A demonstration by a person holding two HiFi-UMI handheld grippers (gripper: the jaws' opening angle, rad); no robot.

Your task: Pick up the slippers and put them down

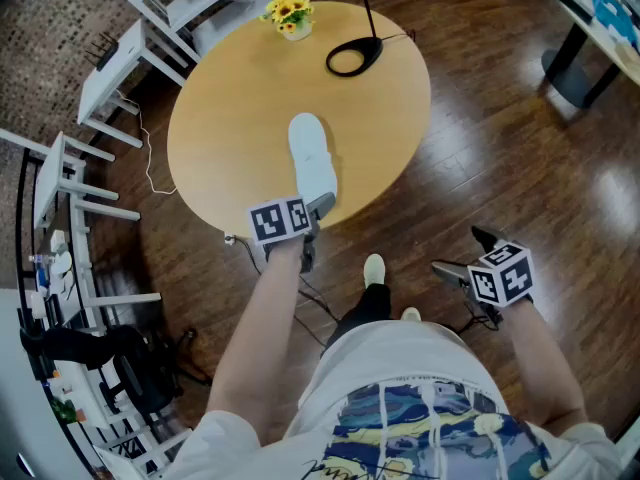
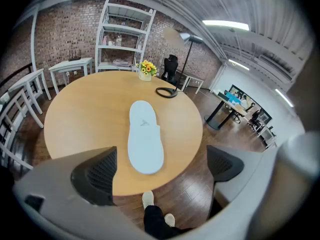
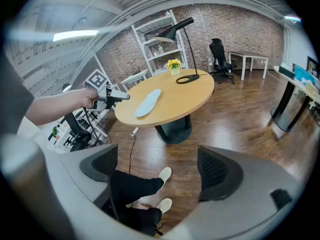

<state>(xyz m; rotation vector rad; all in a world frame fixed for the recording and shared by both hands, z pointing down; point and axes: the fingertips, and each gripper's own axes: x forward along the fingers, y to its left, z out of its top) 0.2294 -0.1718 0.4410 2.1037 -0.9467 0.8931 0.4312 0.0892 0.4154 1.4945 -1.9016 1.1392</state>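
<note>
One white slipper (image 1: 313, 163) lies flat on the round wooden table (image 1: 230, 118), near its front edge, and shows lengthwise in the left gripper view (image 2: 145, 136). My left gripper (image 1: 318, 208) hovers just behind the slipper's near end, open (image 2: 160, 169), with nothing between its fingers. My right gripper (image 1: 465, 253) hangs open over the wood floor to the right of the table (image 3: 159, 166), holding nothing. From there the slipper (image 3: 147, 102) appears far off on the table, next to the left gripper (image 3: 112, 95). The person's feet (image 1: 374, 268) wear pale footwear.
A pot of yellow flowers (image 1: 288, 16) and a black ring-shaped lamp base (image 1: 352, 58) stand at the table's far side. White shelving (image 1: 70, 198) lines the left. A cable (image 1: 150, 168) trails on the floor. A desk (image 1: 590, 18) stands at the far right.
</note>
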